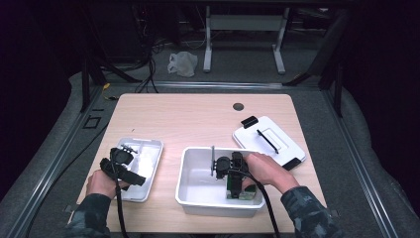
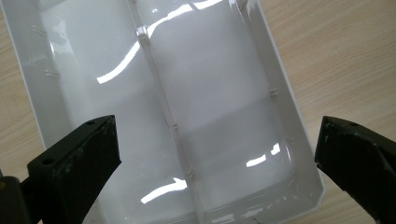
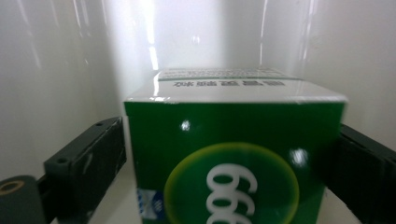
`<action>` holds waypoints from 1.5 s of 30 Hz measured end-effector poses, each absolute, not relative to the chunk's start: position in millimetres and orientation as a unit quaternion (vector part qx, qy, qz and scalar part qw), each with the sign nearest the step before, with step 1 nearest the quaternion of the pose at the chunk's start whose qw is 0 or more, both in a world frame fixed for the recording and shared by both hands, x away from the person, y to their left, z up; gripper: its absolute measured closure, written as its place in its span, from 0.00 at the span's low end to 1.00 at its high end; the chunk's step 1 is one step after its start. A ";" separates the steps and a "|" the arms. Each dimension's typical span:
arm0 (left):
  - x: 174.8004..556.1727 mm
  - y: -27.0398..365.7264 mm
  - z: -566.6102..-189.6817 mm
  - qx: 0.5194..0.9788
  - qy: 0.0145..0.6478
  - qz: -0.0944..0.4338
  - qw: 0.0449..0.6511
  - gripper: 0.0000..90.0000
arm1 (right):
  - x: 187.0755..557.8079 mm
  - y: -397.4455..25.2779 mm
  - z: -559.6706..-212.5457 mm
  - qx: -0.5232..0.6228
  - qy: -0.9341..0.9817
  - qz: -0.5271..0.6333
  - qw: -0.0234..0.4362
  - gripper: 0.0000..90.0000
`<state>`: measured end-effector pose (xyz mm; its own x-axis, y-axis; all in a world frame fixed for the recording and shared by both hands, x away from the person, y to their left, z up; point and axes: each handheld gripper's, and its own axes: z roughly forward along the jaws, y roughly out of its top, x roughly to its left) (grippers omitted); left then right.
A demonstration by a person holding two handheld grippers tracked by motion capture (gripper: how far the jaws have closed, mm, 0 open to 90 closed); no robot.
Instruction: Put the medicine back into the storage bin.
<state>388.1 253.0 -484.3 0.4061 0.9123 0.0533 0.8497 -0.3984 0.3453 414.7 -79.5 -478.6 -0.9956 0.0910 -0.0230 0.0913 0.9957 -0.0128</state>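
A green and white box (image 3: 233,140) with "666" in a yellow ring stands inside the white bin (image 1: 184,171), close to its wall. My right gripper (image 3: 232,154) has one black jaw against each side of it, shut on the box. In the high view the right gripper (image 1: 239,187) points down into the bin's right part, with the green box (image 1: 246,195) below it. My left gripper (image 1: 128,149) hovers open over a shallow white tray (image 1: 152,159). In the left gripper view the left gripper (image 2: 217,135) is spread wide above the tray (image 2: 224,70), which has a centre rib (image 2: 163,102) and nothing in it.
A white lid (image 1: 277,148) with black latches and a black handle lies on the table right of the bin. The wooden table (image 1: 193,119) has a cable hole (image 1: 238,106) near its far edge. A white plastic bag (image 1: 183,63) lies on the floor beyond.
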 end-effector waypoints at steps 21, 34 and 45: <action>389.6 254.9 -481.5 0.824 0.538 0.116 0.133 0.00 | 391.0 -153.0 -398.0 0.156 0.974 0.154 0.053 0.00; 395.3 263.6 -479.2 0.818 0.548 0.117 0.129 0.03 | 379.7 -239.5 -406.0 0.319 0.921 0.200 0.097 0.00; 408.6 268.5 -487.9 0.810 0.564 0.108 0.120 0.07 | 382.6 -278.7 -445.0 0.412 0.890 0.171 0.096 0.00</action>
